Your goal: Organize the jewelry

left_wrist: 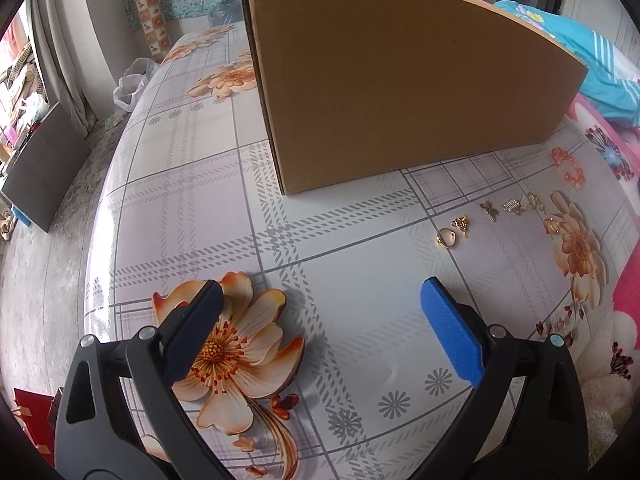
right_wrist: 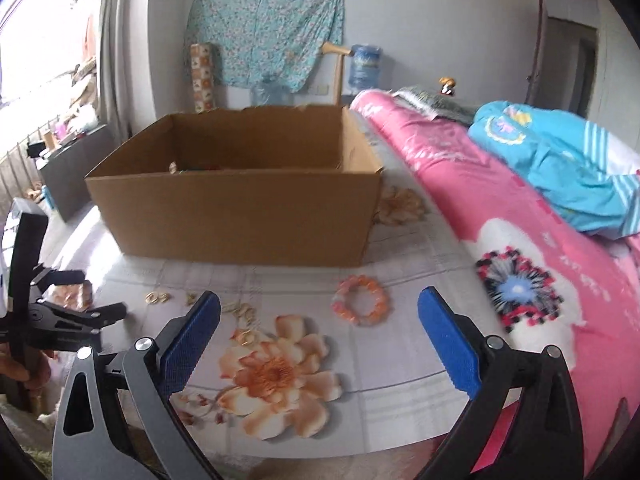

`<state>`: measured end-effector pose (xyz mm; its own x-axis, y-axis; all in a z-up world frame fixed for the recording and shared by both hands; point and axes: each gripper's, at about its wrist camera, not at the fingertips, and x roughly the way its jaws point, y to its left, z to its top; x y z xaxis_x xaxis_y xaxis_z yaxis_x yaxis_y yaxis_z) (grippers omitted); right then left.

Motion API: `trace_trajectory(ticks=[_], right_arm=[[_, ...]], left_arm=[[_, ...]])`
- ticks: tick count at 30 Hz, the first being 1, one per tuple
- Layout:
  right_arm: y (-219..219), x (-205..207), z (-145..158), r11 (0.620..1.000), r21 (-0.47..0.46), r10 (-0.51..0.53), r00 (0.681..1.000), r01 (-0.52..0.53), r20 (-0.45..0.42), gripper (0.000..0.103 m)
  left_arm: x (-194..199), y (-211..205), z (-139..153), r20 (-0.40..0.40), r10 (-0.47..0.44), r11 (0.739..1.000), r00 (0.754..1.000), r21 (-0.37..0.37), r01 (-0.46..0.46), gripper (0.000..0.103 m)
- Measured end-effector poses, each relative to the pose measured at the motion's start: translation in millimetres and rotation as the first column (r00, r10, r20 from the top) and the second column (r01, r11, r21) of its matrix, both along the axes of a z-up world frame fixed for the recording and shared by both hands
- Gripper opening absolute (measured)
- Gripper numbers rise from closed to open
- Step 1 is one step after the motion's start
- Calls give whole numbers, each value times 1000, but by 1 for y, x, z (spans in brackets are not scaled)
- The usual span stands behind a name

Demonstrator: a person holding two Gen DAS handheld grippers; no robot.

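Brown corrugated cardboard box (right_wrist: 240, 216) stands open on the table with the glossy floral plaid cloth (left_wrist: 320, 240), probably as the place where the jewelry should go; something small already lies inside near its front wall, but I cannot tell what it is. In front of the box, on the cloth, the pieces wait in a loose row: a bracelet of orange and pink beads (right_wrist: 361, 299) near the box's right corner; several small gold pieces (left_wrist: 516, 204), among them a butterfly-shaped gold charm (left_wrist: 489, 210) and a gold ring (left_wrist: 445, 237); all apart from each other, so each can be taken alone. The left gripper (left_wrist: 322, 332) hovers over a printed flower with its jaws spread wide and nothing between them; the right gripper (right_wrist: 320, 340) is also spread and empty, pointing toward the bead bracelet. I judge that no piece is picked yet; the bracelet seems the nearest target for the right gripper.
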<state>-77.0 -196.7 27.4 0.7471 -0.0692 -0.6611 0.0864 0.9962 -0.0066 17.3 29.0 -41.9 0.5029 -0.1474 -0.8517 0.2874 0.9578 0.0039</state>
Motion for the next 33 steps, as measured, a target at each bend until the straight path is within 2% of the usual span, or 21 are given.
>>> trace_trajectory(ticks=[5, 8, 10, 11, 13, 14, 19, 22, 33], right_arm=[[15, 9, -15, 997, 57, 47, 998, -44, -43, 96], [17, 17, -21, 995, 80, 63, 996, -58, -63, 93], [18, 22, -25, 992, 103, 83, 994, -75, -76, 87], [18, 23, -27, 990, 113, 90, 993, -81, -82, 85], [18, 28, -32, 985, 144, 111, 989, -96, -99, 77], [19, 30, -34, 982, 156, 120, 987, -103, -107, 75], [20, 34, -43, 974, 191, 152, 979, -125, -137, 58], [20, 34, -45, 971, 203, 155, 977, -124, -144, 54], [11, 36, -49, 969, 227, 135, 980, -100, -147, 47]], left_arm=[[-5, -1, 1, 9, -10, 1000, 1000, 3, 10, 95], [-11, -2, 9, 35, -44, 997, 998, -61, 46, 90], [-14, -5, 15, 51, -82, 991, 995, -104, 87, 74], [-16, -8, 17, 55, -102, 987, 993, -117, 108, 72], [-17, -15, 19, 57, -150, 978, 987, -137, 156, 59], [-17, -19, 20, 57, -171, 974, 984, -139, 178, 57], [-20, -39, 16, 45, -258, 958, 965, -114, 262, 39], [-18, -47, 12, 36, -283, 954, 958, -91, 285, 31], [-5, -63, 9, 41, -316, 949, 948, -8, 316, 21]])
